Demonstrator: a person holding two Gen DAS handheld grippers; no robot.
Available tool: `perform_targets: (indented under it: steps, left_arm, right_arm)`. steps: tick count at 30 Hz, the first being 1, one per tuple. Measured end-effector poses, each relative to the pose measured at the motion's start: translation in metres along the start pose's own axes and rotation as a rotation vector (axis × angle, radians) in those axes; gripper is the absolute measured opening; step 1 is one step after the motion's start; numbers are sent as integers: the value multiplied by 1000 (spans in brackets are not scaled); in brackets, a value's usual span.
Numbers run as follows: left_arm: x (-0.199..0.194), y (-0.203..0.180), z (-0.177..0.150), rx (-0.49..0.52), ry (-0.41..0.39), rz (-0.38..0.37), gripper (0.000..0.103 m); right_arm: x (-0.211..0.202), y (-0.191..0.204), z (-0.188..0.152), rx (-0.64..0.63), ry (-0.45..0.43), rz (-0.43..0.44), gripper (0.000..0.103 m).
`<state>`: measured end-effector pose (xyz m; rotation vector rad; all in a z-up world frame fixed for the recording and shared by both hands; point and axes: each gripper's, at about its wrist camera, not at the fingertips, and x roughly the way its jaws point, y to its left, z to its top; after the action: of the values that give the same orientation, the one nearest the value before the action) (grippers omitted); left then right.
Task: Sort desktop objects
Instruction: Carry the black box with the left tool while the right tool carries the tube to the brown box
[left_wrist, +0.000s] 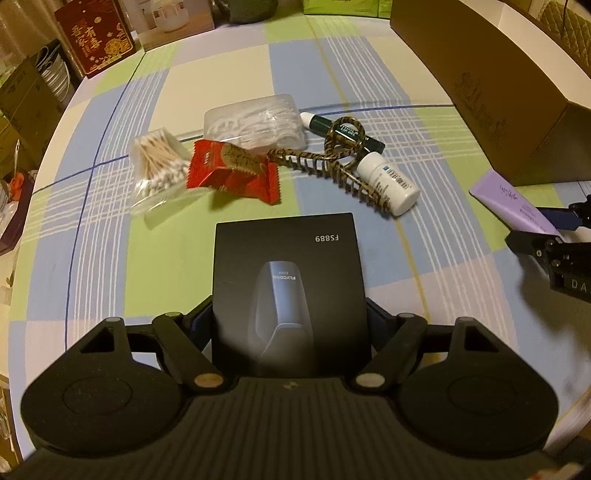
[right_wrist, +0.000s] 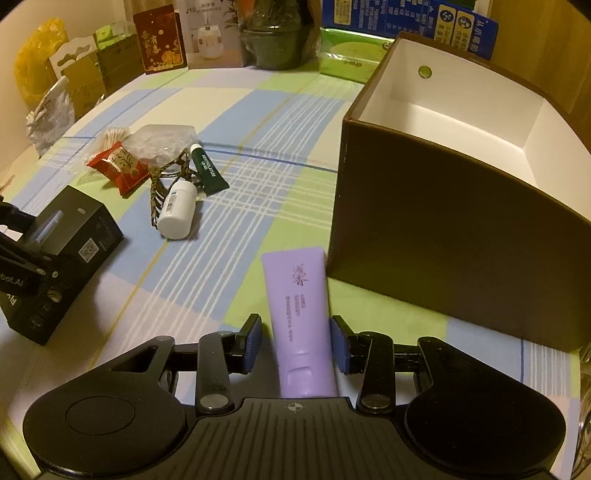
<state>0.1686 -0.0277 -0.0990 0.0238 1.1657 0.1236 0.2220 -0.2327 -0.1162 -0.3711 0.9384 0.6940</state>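
The right gripper (right_wrist: 295, 343) has the purple tube (right_wrist: 297, 306) lying between its two blue pads (right_wrist: 252, 341) — and there is a sliver of daylight on each side, so the jaws are spread around it, not yet pinching. The tube's long axis runs straight along the gripper's line, cap end near, flat end far. That far end lies just beside the near left corner of the brown box (right_wrist: 443, 229), open at the top, white inside and empty as far as can be seen. So the box lies ahead and to the right, and this hand is plainly the nearer one to it.

Over on the left, the left gripper (left_wrist: 290, 325) straddles the black shaver box (left_wrist: 288, 280), fingers hard up against both sides — looks like a grip on a wide thing. Beyond it lies the loose pile: cotton swabs (left_wrist: 157, 162), red packet (left_wrist: 231, 173), hair claw (left_wrist: 332, 162), white bottle (left_wrist: 389, 182).

My read — tube and shaver box both go up, over the wall, into the brown box.
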Motion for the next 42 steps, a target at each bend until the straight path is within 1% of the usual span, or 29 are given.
perform_targets:
  steps: [1, 8, 11, 14, 18, 22, 27, 31, 34, 38, 42]
  left_arm:
    - [0, 0, -1, -2, 0, 1, 77]
    - [-4, 1, -7, -18, -2, 1, 76]
    - [-6, 2, -9, -33, -4, -18, 76]
    - [-13, 3, -12, -47, -23, -37, 76]
    - [-28, 3, -12, -60, -49, -46, 76]
    - [-50, 1, -5, -58, -98, -72, 76]
    - [-79, -11, 17, -38, -168, -115, 76]
    - [-99, -27, 38, -15, -227, -165, 76]
    - [-109, -41, 57, 6, -265, -205, 76]
    - [-117, -68, 85, 46, -314, -245, 76]
    - [-116, -103, 116, 96, -348, -300, 76]
  right_arm:
    - [-1, 1, 0, -6, 6, 5, 30]
    - [-8, 4, -2, -11, 55, 48, 30]
    - [-14, 2, -4, 19, 64, 101, 29]
    - [-22, -3, -5, 69, 61, 168, 29]
    - [-39, -6, -2, 97, 20, 233, 29]
    - [-58, -9, 5, 103, -37, 284, 29]
    - [-85, -18, 14, 120, -125, 307, 29]
    - [-112, -32, 21, 136, -210, 300, 29]
    - [-128, -50, 26, 168, -266, 268, 29]
    - [-142, -79, 33, 220, -310, 186, 29]
    - [-145, -117, 39, 286, -328, 98, 29]
